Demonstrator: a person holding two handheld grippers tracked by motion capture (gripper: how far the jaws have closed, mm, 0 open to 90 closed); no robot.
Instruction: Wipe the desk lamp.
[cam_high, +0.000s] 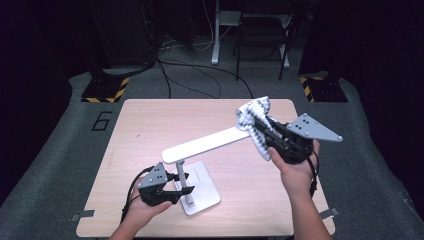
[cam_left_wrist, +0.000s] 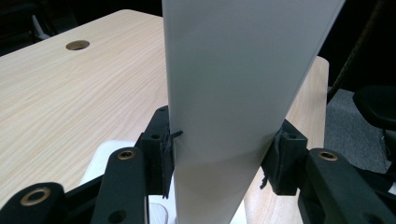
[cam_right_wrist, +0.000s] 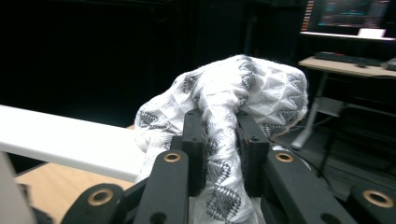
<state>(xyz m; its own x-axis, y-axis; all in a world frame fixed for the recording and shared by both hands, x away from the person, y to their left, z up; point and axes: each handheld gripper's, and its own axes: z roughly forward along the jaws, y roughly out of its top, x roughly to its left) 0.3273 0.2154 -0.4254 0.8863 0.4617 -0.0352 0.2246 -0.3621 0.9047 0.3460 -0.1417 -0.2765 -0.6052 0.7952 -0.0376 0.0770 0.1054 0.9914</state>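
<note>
High view: one white desk lamp (cam_high: 192, 165) is seen standing on one light wooden table (cam_high: 140, 125), toward the near middle of the top. The lamp is made up of a flat square base (cam_high: 202, 192), a thin upright post (cam_high: 184, 181) and a long flat bar head (cam_high: 210, 144) that runs from above the post up and away to the right. All parts are plain matt white, and no marks are made out on them.

One cloth (cam_high: 255, 122) is recorded, white with a grey and black woven diamond pattern, bunched and crumpled. It lies against the far right end of the lamp head, part above the bar and part hanging below it.

Two grippers are counted. The left gripper (cam_high: 172, 187) is held at the near left beside the base, and its jaws are set on either side of the lamp. In the left gripper view the jaws stand about half apart, with the pads (cam_left_wrist: 167, 156) laid against both faces of a broad white part of the lamp (cam_left_wrist: 233, 93); the lamp is clamped.

The right gripper (cam_high: 260, 127) is held at the right, pointing left toward the end of the bar. In the right gripper view the jaws are drawn close together, and a fold of the cloth (cam_right_wrist: 233, 98) is pinched between them, with the rest bulging over the tips. The white bar (cam_right_wrist: 70, 142) is seen passing to the left behind the cloth.
</note>
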